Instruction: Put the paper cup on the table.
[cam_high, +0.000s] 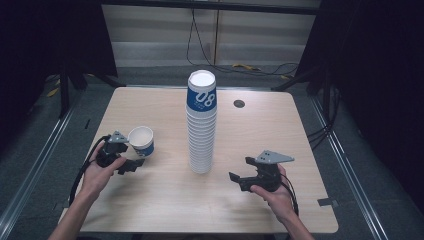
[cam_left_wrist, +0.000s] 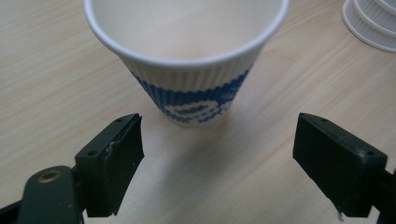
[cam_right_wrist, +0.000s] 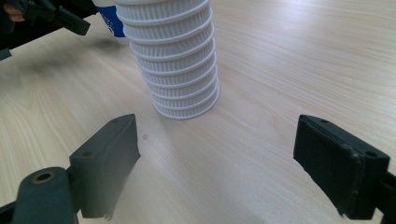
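1. My left hand-held gripper (cam_high: 131, 165) sits low over the bench (cam_high: 150, 200), jaws spread wide and holding nothing.
2. Just ahead of its jaws stands a single paper cup (cam_high: 141, 140), upright, mouth up, white with a blue band. In the left gripper view the cup (cam_left_wrist: 187, 60) is centred between the two jaws but beyond their tips, not touching either one.
3. My right hand-held gripper (cam_high: 241, 175) is also wide open and empty, resting near the bench surface.
4. Ahead of the right hand-held gripper, and well apart from it, rises the tall cup stack (cam_high: 202, 125), ribbed white cups nested with a blue-printed one on top.
5. In the right gripper view the base of the stack (cam_right_wrist: 180, 70) stands ahead of the jaws, slightly toward the left jaw, clear of both.
6. The stack stands between my two hand-held grippers, and the single cup lies on the far side of it from the right one.
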